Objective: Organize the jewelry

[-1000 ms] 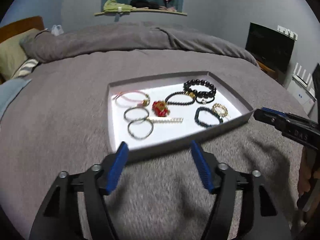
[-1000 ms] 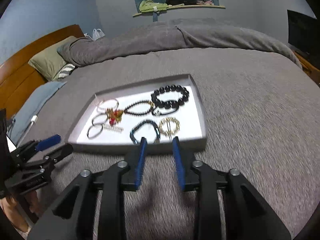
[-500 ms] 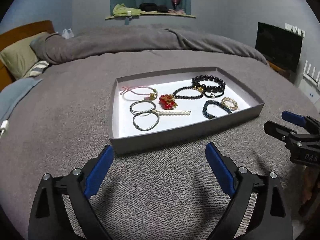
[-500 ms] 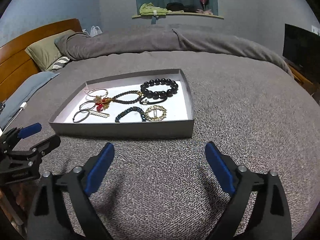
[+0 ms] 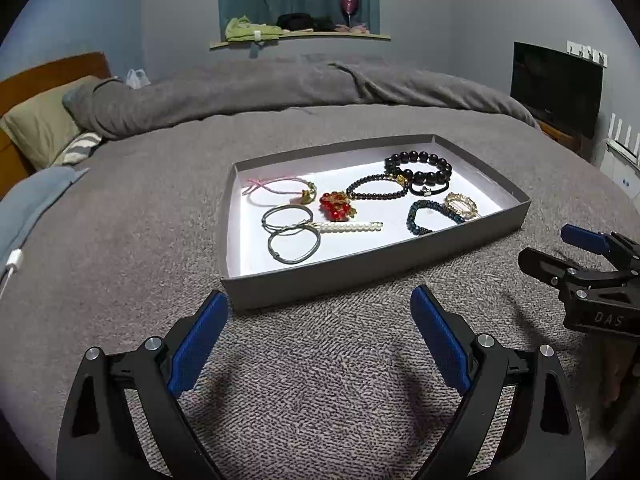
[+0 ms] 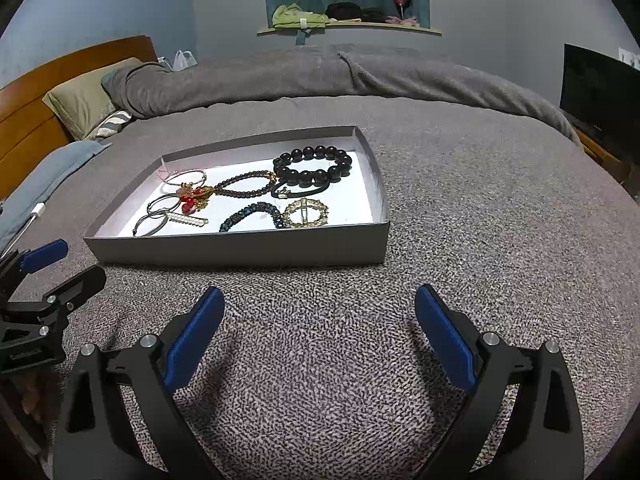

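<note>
Left gripper [image 5: 318, 308] spread wide, empty, over the grey blanket [image 5: 120, 240] near the tray [image 5: 360, 268]. Jewelry all in the tray: pink cord bracelet [image 5: 276, 190] far left, 2 wire hoops [image 5: 292, 230], red charm [image 5: 338, 206], large black bead bracelet [image 5: 418, 166] far right. Pieces touch and overlap; sorting judged barely begun. Right gripper [image 6: 318, 308] also wide, empty. Only the left view shows the hoops unobstructed.
</note>
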A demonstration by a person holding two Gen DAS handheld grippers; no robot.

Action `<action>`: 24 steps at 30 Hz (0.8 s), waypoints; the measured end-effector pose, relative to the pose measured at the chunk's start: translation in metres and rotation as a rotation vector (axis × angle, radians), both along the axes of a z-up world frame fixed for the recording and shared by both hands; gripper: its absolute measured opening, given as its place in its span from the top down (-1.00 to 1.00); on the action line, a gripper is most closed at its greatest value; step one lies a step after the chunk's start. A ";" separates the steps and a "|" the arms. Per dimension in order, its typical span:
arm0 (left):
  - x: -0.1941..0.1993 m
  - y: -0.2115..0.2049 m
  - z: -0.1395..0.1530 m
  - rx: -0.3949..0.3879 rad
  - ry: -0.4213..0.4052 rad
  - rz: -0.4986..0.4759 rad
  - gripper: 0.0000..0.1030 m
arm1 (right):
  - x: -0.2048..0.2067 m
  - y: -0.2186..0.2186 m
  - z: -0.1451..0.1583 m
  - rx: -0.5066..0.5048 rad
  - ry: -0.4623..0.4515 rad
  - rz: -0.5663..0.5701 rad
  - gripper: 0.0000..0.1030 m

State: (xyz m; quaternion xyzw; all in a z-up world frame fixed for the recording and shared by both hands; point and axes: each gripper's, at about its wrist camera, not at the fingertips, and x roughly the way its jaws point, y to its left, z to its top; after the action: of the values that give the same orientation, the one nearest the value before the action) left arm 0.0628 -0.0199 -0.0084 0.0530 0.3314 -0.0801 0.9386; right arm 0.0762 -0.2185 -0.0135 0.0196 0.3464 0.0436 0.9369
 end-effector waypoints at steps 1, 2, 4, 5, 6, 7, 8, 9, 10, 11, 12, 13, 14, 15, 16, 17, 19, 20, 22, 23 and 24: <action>0.000 0.000 0.000 0.000 -0.003 0.000 -0.79 | 0.000 -0.001 0.000 0.000 -0.002 -0.006 -0.84; 0.000 -0.001 -0.001 0.000 -0.005 -0.002 -0.79 | 0.000 -0.001 -0.001 0.000 -0.003 -0.013 -0.85; 0.000 -0.001 -0.001 0.002 -0.007 -0.002 -0.79 | 0.000 -0.001 -0.001 -0.001 -0.005 -0.019 -0.85; -0.001 0.000 -0.001 0.003 -0.007 -0.003 -0.79 | 0.000 -0.001 -0.001 -0.003 -0.005 -0.021 -0.85; -0.001 0.000 -0.001 0.005 -0.008 -0.004 -0.79 | 0.000 -0.001 -0.002 -0.006 -0.004 -0.022 -0.86; -0.001 0.000 -0.001 0.006 -0.009 -0.004 -0.79 | 0.000 0.000 -0.002 -0.008 -0.003 -0.023 -0.87; -0.001 0.000 -0.001 0.006 -0.012 -0.004 -0.79 | 0.000 0.000 -0.002 -0.010 -0.002 -0.024 -0.89; -0.002 0.000 -0.001 0.006 -0.013 -0.004 -0.79 | 0.001 0.000 -0.002 -0.011 0.000 -0.024 -0.89; -0.002 0.000 -0.001 0.006 -0.014 -0.004 -0.79 | 0.001 0.000 -0.003 -0.012 0.001 -0.025 -0.89; -0.001 0.000 -0.001 0.006 -0.013 -0.004 -0.79 | 0.001 0.000 -0.003 -0.012 0.002 -0.026 -0.89; -0.001 0.000 -0.001 0.006 -0.012 -0.005 -0.79 | 0.001 0.000 -0.003 -0.013 0.002 -0.027 -0.89; -0.001 0.000 -0.001 0.006 -0.010 -0.006 -0.79 | 0.001 0.000 -0.003 -0.014 0.001 -0.027 -0.89; -0.002 0.000 -0.002 0.007 -0.009 -0.005 -0.79 | 0.001 0.000 -0.003 -0.016 0.000 -0.027 -0.89; -0.001 0.000 -0.002 0.007 -0.008 -0.005 -0.79 | 0.001 0.000 -0.003 -0.016 0.001 -0.027 -0.89; -0.002 0.000 -0.002 0.007 -0.009 -0.005 -0.79 | 0.001 0.000 -0.003 -0.018 0.000 -0.027 -0.89; -0.002 0.000 -0.002 0.007 -0.009 -0.005 -0.79 | 0.001 0.000 -0.003 -0.020 -0.001 -0.026 -0.89; -0.002 0.000 -0.002 0.006 -0.010 -0.004 -0.79 | 0.001 0.000 -0.002 -0.023 -0.001 -0.026 -0.89; -0.002 0.000 -0.002 0.006 -0.010 -0.005 -0.79 | 0.001 0.000 -0.003 -0.024 -0.001 -0.026 -0.89; -0.002 0.000 -0.002 0.007 -0.008 -0.004 -0.79 | 0.001 0.000 -0.002 -0.022 -0.001 -0.027 -0.89; -0.001 0.000 -0.002 0.007 -0.008 -0.003 -0.79 | 0.001 0.000 -0.002 -0.022 -0.001 -0.026 -0.89; -0.001 0.000 -0.002 0.007 -0.006 -0.003 -0.79 | 0.001 0.000 -0.002 -0.022 -0.001 -0.027 -0.89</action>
State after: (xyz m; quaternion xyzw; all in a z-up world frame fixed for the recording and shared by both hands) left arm 0.0617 -0.0196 -0.0108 0.0569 0.3286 -0.0804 0.9393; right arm 0.0770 -0.2183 -0.0159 0.0139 0.3462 0.0274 0.9376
